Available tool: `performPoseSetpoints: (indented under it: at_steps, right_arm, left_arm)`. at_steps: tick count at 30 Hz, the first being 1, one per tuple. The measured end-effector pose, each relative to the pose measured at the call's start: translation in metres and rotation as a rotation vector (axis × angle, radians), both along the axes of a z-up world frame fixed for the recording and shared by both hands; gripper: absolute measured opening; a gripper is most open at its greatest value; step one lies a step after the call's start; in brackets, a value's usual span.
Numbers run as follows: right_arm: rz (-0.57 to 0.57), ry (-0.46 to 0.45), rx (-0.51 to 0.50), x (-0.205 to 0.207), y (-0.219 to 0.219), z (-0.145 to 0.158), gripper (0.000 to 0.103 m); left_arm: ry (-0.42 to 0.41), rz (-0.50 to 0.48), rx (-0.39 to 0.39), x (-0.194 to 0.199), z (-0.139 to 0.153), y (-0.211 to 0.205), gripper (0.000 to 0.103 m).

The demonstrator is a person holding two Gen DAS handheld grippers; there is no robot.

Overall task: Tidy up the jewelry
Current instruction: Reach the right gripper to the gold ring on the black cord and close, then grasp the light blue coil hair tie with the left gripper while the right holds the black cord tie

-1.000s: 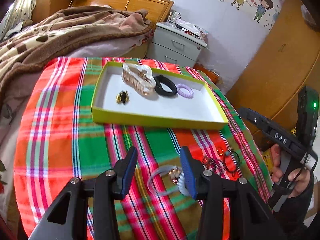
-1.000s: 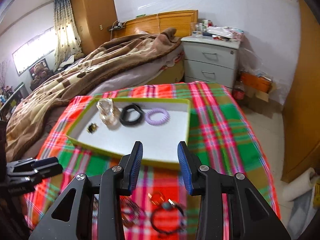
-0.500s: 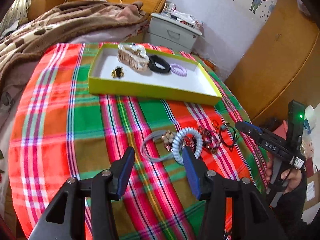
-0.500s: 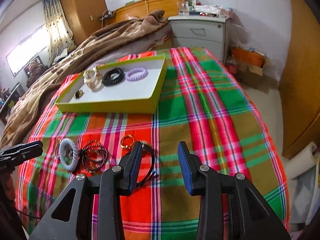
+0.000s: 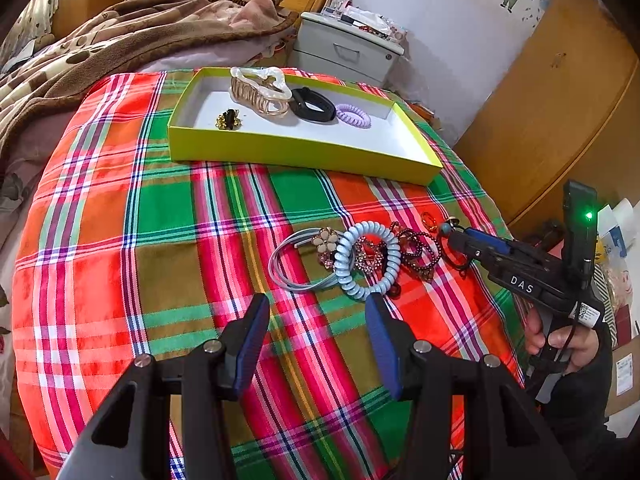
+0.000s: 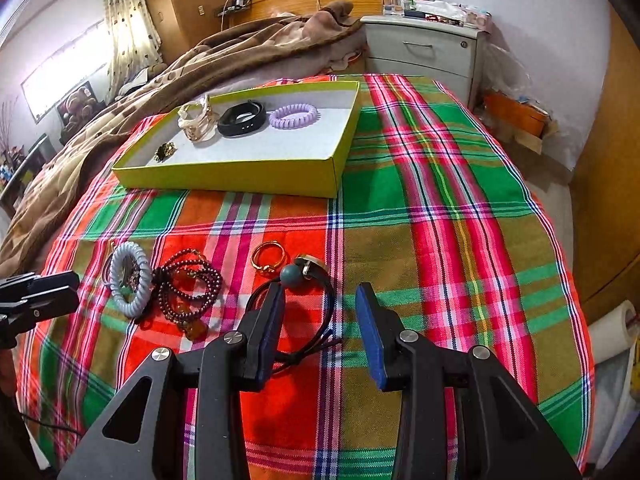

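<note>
Both claws, left (image 5: 316, 316) and right (image 6: 318, 308), hung wide open and empty over loose jewelry on the plaid counter (image 6: 440, 208) (blue coil tie (image 5: 368, 260), black cord (image 6: 296, 312)), near the yellow tray (image 5: 304, 152).

"DAS" — white letters on the right hand-held gripper (image 5: 460, 240).

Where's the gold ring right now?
In the right wrist view the gold ring lies on the plaid cloth, outside the tray, between the dark bead bracelet on its left and the teal-bead hair tie.
</note>
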State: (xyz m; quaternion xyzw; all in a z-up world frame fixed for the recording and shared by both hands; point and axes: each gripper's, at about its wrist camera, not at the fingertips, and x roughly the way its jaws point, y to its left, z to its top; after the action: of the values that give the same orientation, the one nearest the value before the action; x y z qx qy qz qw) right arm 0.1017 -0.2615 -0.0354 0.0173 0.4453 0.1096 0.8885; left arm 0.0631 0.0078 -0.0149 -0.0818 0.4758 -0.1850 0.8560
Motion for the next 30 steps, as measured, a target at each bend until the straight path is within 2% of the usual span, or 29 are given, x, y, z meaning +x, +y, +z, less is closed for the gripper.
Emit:
performPoseSetpoints:
  at_steps: [1, 2, 3, 6, 15, 24, 30]
  right_arm:
    - [-0.003, -0.003, -0.003, 0.0, 0.001, 0.0, 0.035]
    - [-0.004, -0.003, -0.007, 0.0, 0.001, 0.0, 0.023]
    - [-0.007, -0.003, -0.015, 0.0, 0.001, 0.0, 0.017]
    - [-0.009, -0.006, -0.012, -0.001, -0.001, 0.0, 0.005]
    - [-0.07, -0.066, 0.042, -0.012, -0.019, 0.009, 0.002]
    - [-0.086, -0.09, 0.073, -0.021, -0.024, 0.014, 0.002]
    - [-0.08, -0.097, 0.08, -0.024, -0.022, 0.015, 0.002]
  left_arm:
    - [-0.002, 0.001, 0.003, 0.0, 0.001, -0.001, 0.051]
    - [-0.001, -0.001, 0.006, 0.001, 0.001, -0.002, 0.051]
    - [-0.001, 0.001, 0.011, 0.001, 0.001, -0.003, 0.051]
    - [-0.002, -0.005, 0.014, 0.004, 0.002, -0.008, 0.051]
    - [0.008, -0.002, 0.045, 0.015, -0.002, -0.026, 0.05]
    - [0.024, 0.013, 0.071, 0.024, -0.011, -0.035, 0.035]
    - [0.028, 0.014, 0.083, 0.027, -0.014, -0.039, 0.03]
